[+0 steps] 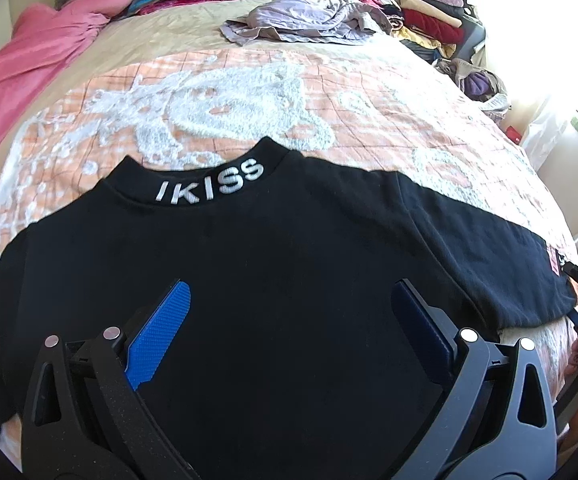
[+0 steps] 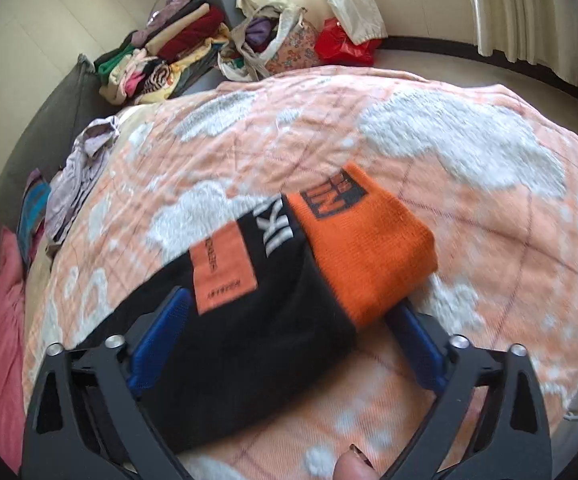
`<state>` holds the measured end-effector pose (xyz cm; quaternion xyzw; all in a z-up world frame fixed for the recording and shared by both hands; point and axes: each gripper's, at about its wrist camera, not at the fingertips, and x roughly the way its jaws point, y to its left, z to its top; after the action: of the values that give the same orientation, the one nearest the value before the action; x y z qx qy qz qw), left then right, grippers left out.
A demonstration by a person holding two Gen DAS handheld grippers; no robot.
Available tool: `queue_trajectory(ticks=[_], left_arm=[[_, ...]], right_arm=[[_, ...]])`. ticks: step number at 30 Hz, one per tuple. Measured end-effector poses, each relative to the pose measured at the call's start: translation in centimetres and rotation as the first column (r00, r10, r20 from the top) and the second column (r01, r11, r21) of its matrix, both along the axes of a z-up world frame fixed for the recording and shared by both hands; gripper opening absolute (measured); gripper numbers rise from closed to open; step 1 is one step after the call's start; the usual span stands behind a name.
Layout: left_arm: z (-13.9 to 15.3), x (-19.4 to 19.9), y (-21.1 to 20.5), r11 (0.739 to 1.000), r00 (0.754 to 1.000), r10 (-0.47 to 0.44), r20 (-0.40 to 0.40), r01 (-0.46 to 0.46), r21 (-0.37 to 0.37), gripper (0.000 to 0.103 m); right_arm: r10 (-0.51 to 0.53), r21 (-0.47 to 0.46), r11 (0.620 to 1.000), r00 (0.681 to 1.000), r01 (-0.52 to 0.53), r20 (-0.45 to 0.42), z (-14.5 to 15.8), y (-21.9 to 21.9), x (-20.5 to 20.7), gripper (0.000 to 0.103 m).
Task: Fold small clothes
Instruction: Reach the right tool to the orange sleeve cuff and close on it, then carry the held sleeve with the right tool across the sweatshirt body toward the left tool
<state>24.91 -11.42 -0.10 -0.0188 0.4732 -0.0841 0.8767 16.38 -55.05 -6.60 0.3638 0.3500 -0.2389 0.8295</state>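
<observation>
black sweatshirt [image 1: 273, 264] lies flat on the bed cover [image 1: 217, 92]; its sleeve with orange cuff [image 2: 365, 248] sits between the wide jaws of the right gripper [image 2: 289, 340], not yet pinched. left gripper [image 1: 289, 332] hovers open over the chest. step seems the sleeve fold: next, close on the sleeve and carry it inward

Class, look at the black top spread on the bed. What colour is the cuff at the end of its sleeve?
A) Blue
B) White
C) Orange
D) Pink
C: in the right wrist view the black top ends in an orange ribbed cuff printed with dark lettering.
</observation>
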Motion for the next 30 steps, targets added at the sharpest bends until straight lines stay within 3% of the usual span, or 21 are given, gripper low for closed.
queue_trajectory(ticks=[2, 4, 5, 12, 15, 24, 30], left_arm=[[0.1, 0.5, 0.0, 1.000, 1.000, 0.008, 0.003, -0.008, 0.003, 0.095], [0.1, 1.0, 0.1, 1.000, 1.000, 0.014, -0.001, -0.014, 0.004, 0.095], [0.2, 1.2, 0.2, 1.000, 1.000, 0.017, -0.001, -0.017, -0.002, 0.095], [2.1, 1.6, 1.1, 1.000, 1.000, 0.020, 0.013, -0.020, -0.024, 0.095], [3.1, 1.4, 1.3, 0.999, 1.000, 0.019, 0.019, -0.019, -0.026, 0.095], [5.4, 0.8, 4.4, 0.992, 0.999, 0.046, 0.026, -0.043, -0.118, 0.095], [6.4, 0.3, 7.0, 0.980, 0.998, 0.044, 0.038, -0.035, -0.196, 0.095]], right_arm=[[-0.013, -0.016, 1.000, 1.000, 0.013, -0.004, -0.2, -0.3, 0.5, 0.059], [-0.014, -0.009, 1.000, 1.000, 0.014, 0.026, -0.4, -0.8, 0.7, 0.021], [-0.004, 0.001, 1.000, 0.999, 0.004, 0.045, -0.4, -0.9, 0.8, 0.018], [0.121, -0.048, 0.992, 0.961, -0.113, 0.249, 3.7, 1.0, 0.3, 0.016], [0.191, -0.091, 0.981, 0.936, -0.172, 0.294, 6.0, 2.7, 0.4, 0.016], [0.407, -0.215, 0.911, 0.848, -0.351, 0.338, 11.3, 10.8, 2.7, 0.016], [0.498, -0.244, 0.865, 0.803, -0.438, 0.326, 12.4, 15.6, 3.9, 0.016]])
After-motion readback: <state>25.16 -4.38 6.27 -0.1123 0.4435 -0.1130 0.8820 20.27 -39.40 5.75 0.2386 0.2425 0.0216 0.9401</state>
